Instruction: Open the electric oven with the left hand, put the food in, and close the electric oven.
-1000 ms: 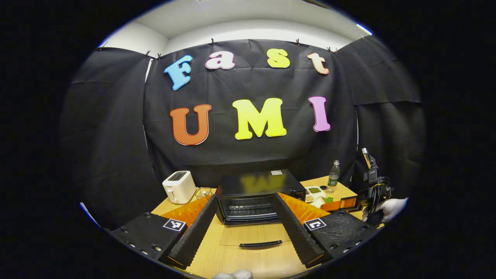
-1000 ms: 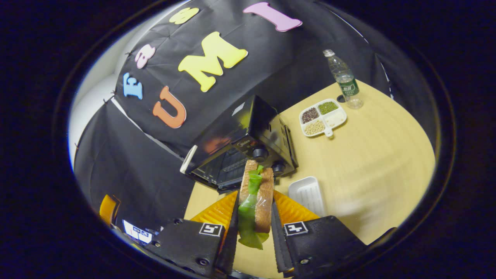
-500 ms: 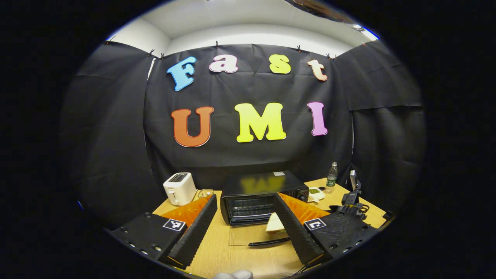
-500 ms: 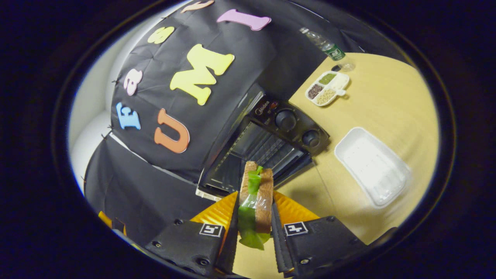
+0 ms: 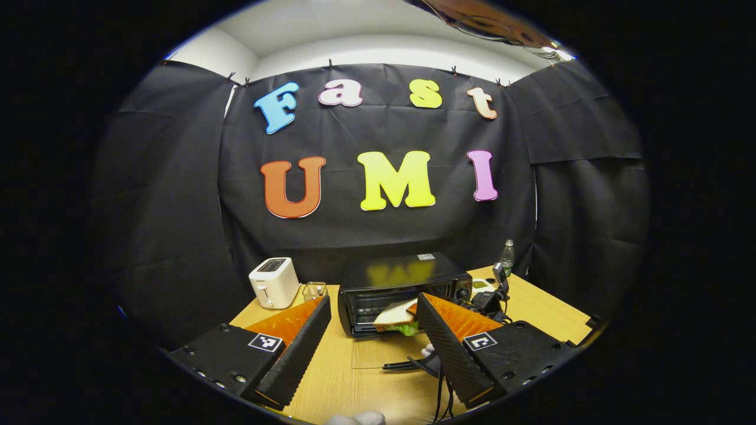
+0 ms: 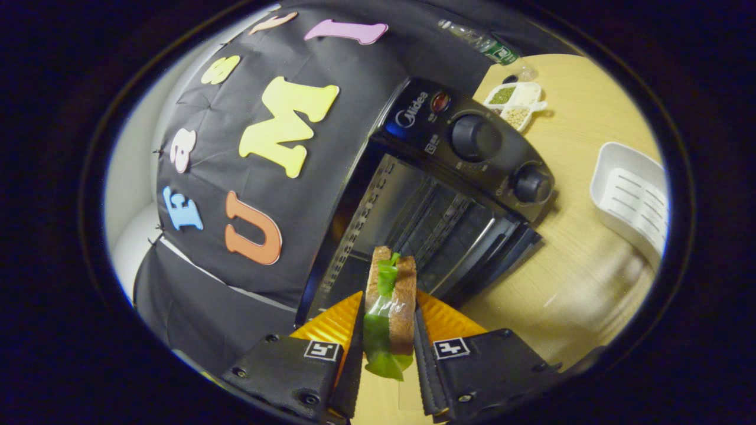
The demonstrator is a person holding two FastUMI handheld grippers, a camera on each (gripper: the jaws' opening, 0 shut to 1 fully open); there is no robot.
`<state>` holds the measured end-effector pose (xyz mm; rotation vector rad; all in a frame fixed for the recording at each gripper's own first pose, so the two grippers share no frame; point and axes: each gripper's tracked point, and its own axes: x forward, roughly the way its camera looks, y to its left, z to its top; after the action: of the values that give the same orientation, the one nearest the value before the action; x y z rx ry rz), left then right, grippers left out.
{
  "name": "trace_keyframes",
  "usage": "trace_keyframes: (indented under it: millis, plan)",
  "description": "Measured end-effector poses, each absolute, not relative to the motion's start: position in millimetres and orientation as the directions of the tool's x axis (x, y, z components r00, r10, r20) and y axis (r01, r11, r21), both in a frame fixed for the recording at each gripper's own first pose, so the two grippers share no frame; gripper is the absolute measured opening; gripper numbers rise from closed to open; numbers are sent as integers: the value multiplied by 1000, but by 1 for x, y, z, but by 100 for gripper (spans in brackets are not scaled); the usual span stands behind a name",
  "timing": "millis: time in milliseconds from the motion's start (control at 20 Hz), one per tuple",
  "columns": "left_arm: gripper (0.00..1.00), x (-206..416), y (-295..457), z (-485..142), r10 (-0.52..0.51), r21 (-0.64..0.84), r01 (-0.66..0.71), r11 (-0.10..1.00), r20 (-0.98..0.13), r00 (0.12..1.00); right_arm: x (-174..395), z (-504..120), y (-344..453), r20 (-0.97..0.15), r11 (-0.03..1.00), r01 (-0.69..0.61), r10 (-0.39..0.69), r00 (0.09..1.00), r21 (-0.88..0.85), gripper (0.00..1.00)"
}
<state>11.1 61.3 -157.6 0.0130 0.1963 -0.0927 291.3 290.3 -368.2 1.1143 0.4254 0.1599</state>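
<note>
The black electric oven (image 5: 401, 274) stands mid-table with its glass door (image 5: 378, 354) folded down flat on the wood. My left gripper (image 5: 372, 302) hangs open in front of it, fingers wide apart and holding nothing. A sandwich (image 5: 394, 319) of brown bread and green lettuce sits at the oven's mouth, above the door. In the right gripper view my right gripper (image 6: 388, 295) is shut on the sandwich (image 6: 390, 307), held edge-on just before the open oven (image 6: 413, 224) and its rack. Part of the right gripper (image 5: 490, 298) peeks past my left gripper's right finger.
A white toaster (image 5: 273, 283) and a small wire basket (image 5: 313, 290) stand left of the oven. Right of it are a white tray (image 6: 632, 195), a divided dish of grains (image 6: 517, 103) and a water bottle (image 5: 507, 258). Two knobs (image 6: 475, 137) sit on the oven's panel.
The right gripper has carried the sandwich from the table's right side to the oven's open mouth. The left gripper has stayed open and nearly still.
</note>
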Motion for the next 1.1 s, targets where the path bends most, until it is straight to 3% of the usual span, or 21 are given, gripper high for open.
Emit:
trace_keyframes:
  millis: [450,500,550,600,650,700,900,950,1050,1100]
  plan:
    - [95,17,78,-178,-65,10,70,997,-238,969,344,-388,306,-254,434,127,249,934,892,34]
    - [95,18,80,-180,-65,9,69,998,-242,968,346,-391,305,-263,448,134,239,935,884,44]
    - [95,18,81,-182,-65,6,69,998,-247,967,347,-395,305,-280,473,144,230,932,869,34]
    - [95,20,82,-181,-63,3,66,998,-246,967,347,-395,305,-284,491,142,228,931,860,37]
    - [95,20,83,-181,-62,-1,64,998,-247,967,348,-397,302,-297,521,149,211,931,841,48]
    - [95,21,85,-182,-59,-3,60,998,-248,967,348,-399,300,-312,560,153,199,929,814,42]
    - [95,23,88,-182,-51,-12,49,999,-248,968,348,-400,295,-354,693,137,181,917,708,50]
    - [95,24,88,-182,-49,-11,47,999,-248,967,347,-401,290,-369,725,143,163,915,674,53]
    - [95,25,87,-181,-47,-14,45,999,-244,969,347,-404,282,-386,776,141,139,912,614,70]
    - [95,26,86,-180,-47,-14,45,999,-241,969,345,-401,278,-385,798,137,126,914,587,95]
